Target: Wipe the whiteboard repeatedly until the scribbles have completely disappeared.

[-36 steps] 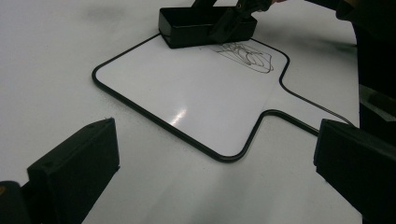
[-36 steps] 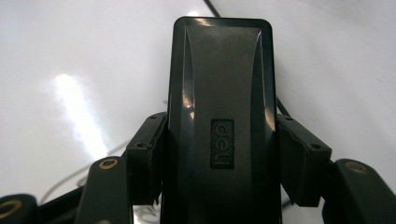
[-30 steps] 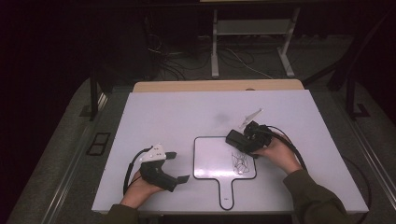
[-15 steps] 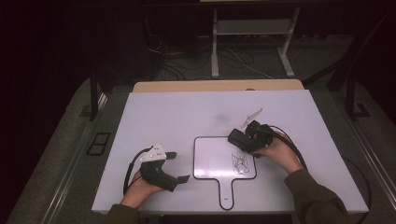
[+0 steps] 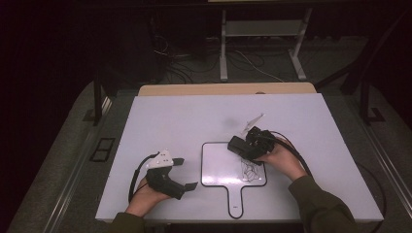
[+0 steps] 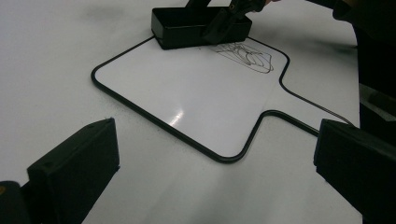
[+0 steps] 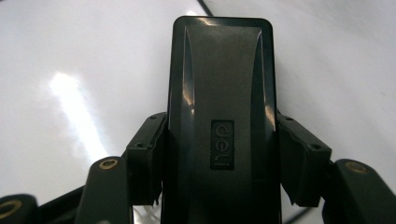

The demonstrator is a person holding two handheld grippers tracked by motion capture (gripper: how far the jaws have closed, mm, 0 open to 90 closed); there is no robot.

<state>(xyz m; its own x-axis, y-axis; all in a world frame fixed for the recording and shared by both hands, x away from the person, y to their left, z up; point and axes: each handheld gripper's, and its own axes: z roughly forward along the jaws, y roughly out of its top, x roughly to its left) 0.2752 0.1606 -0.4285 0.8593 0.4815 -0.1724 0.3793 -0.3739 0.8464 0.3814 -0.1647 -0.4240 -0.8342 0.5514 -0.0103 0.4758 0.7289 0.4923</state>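
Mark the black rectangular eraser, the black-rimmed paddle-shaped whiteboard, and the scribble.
black rectangular eraser point(image 7: 222, 116): right gripper view, top face.
black-rimmed paddle-shaped whiteboard point(image 5: 217, 167): high view, bare white face.
scribble point(image 6: 250, 55): left gripper view, middle of the lines.

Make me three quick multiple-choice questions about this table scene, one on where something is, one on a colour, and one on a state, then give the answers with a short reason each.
1. Where is the eraser?
A. on the whiteboard, at its far edge beside the scribble
B. on the floor
C. under the left tool

2. What colour is the eraser?
A. white
B. black
C. red

3. How do the left tool's jaws stand?
A. shut on the eraser
B. shut on the whiteboard's handle
C. open, with nothing between them

Answers:
1. A, since the left gripper view shows it resting on the board next to the scribbled lines.
2. B, since its body is black in the right gripper view, where the right tool clamps it from both sides.
3. C, since the left gripper view shows its jaws wide apart over the bare table.
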